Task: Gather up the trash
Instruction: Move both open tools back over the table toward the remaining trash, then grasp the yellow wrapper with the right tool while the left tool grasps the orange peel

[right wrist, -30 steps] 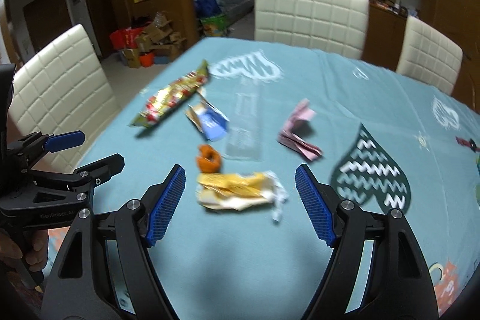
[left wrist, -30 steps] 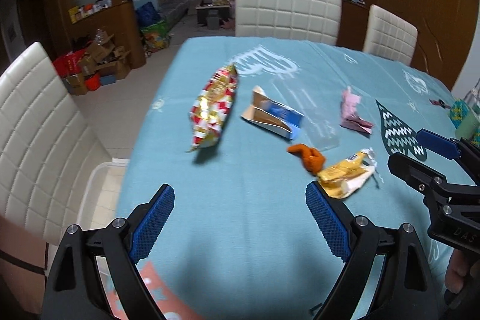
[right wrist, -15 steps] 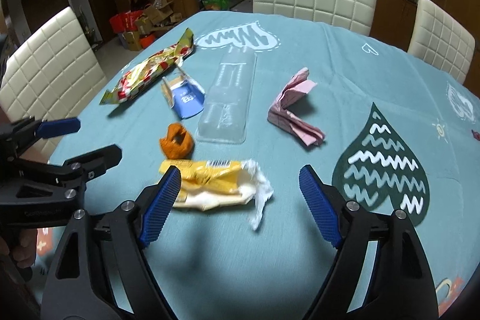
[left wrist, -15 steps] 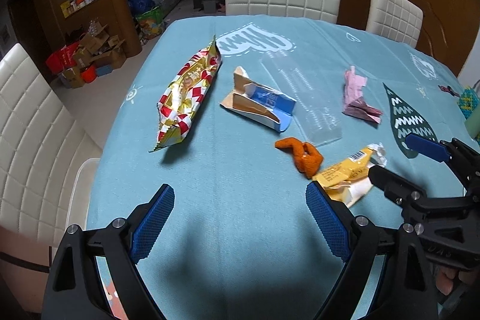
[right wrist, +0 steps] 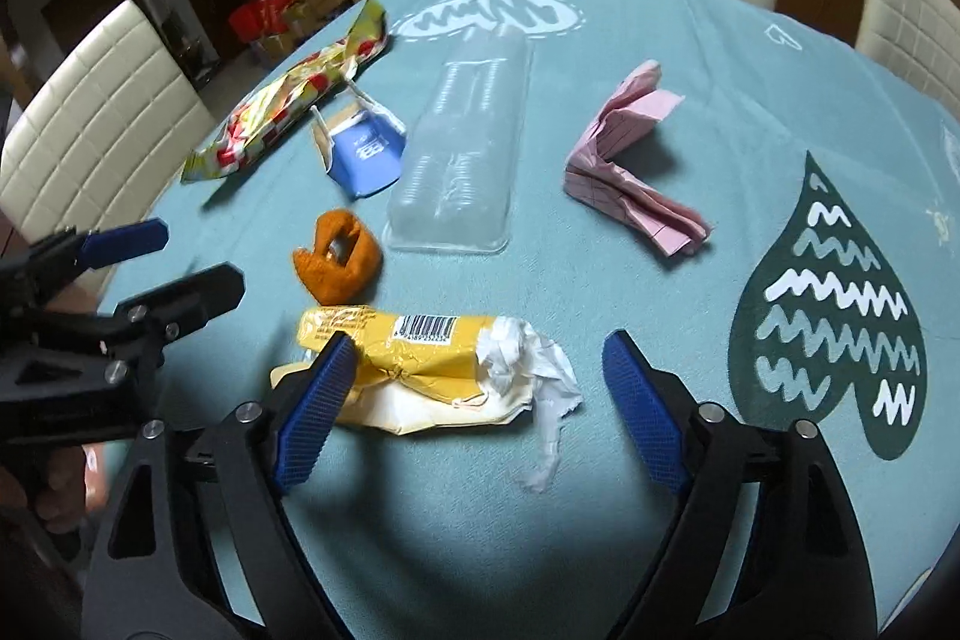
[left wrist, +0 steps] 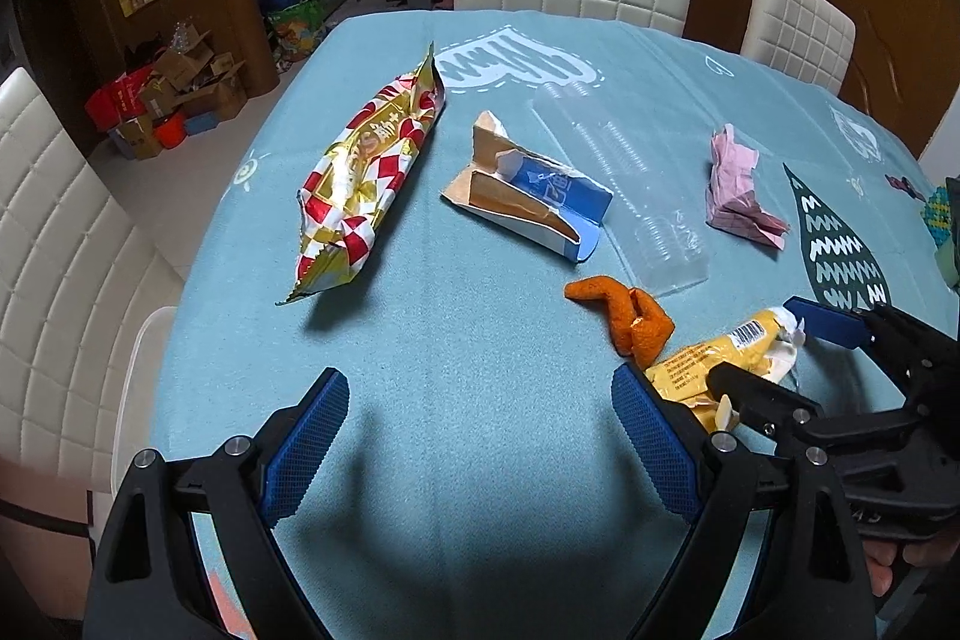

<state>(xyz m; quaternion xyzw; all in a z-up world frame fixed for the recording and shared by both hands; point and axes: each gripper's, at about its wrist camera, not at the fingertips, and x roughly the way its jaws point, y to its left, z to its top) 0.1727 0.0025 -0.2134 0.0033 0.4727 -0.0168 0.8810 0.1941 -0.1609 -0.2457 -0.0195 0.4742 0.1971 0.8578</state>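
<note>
My right claw (right wrist: 471, 403) has dropped closer, jaws wide around the yellow wrapper (right wrist: 420, 370) lying on the bench (right wrist: 660, 130); it isn't gripped yet. My left claw (left wrist: 480, 451) hangs open over bare cloth.

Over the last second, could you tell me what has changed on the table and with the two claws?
The right claw has come down toward the yellow wrapper, which now lies between its open fingers, ungripped. The left claw has eased forward and lower over bare tablecloth, open and empty. Nothing was taken or released; the checked snack bag, blue carton, orange peel, clear tray and pink paper lie unmoved.
</note>
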